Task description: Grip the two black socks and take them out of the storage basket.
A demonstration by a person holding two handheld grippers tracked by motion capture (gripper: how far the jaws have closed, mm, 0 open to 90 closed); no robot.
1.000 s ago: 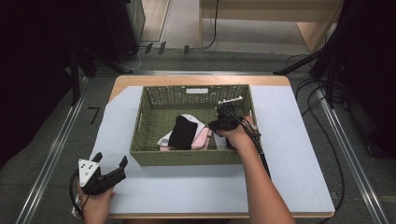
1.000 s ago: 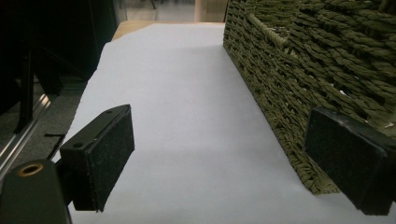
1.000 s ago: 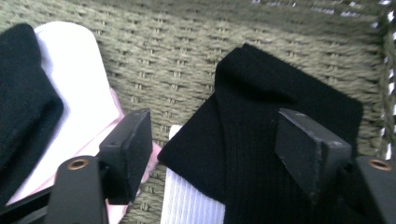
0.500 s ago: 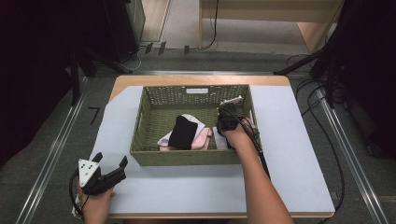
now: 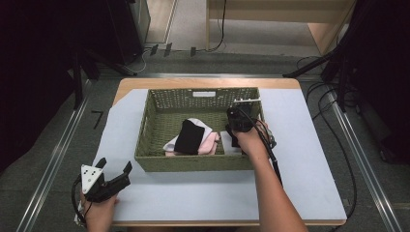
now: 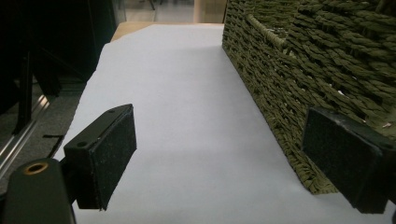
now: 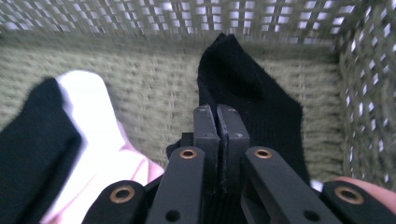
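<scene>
A green woven basket (image 5: 193,163) stands mid-table with socks in it. My right gripper (image 5: 236,137) reaches down into its right end. In the right gripper view its jaws (image 7: 217,112) have just been closing and now stand shut on a black sock (image 7: 252,93), whose fabric is pinched between the pads and hangs toward the basket floor. To the left lies a pile: another black sock (image 5: 189,137) on a white sock (image 5: 198,124) and a pink one (image 5: 210,144). My left gripper (image 5: 115,165) rests open on the white sheet at the front left, nothing between its pads (image 6: 107,154).
The basket's side wall (image 6: 299,70) rises close to the left gripper's right jaw. A white sheet (image 5: 309,159) covers the wooden table. Cables trail on the floor beyond the right edge (image 5: 333,125). Dark stands flank the table.
The right gripper's jaws have closed on the black sock in the basket's right end, and the hand has risen slightly. The left gripper has stayed put.
</scene>
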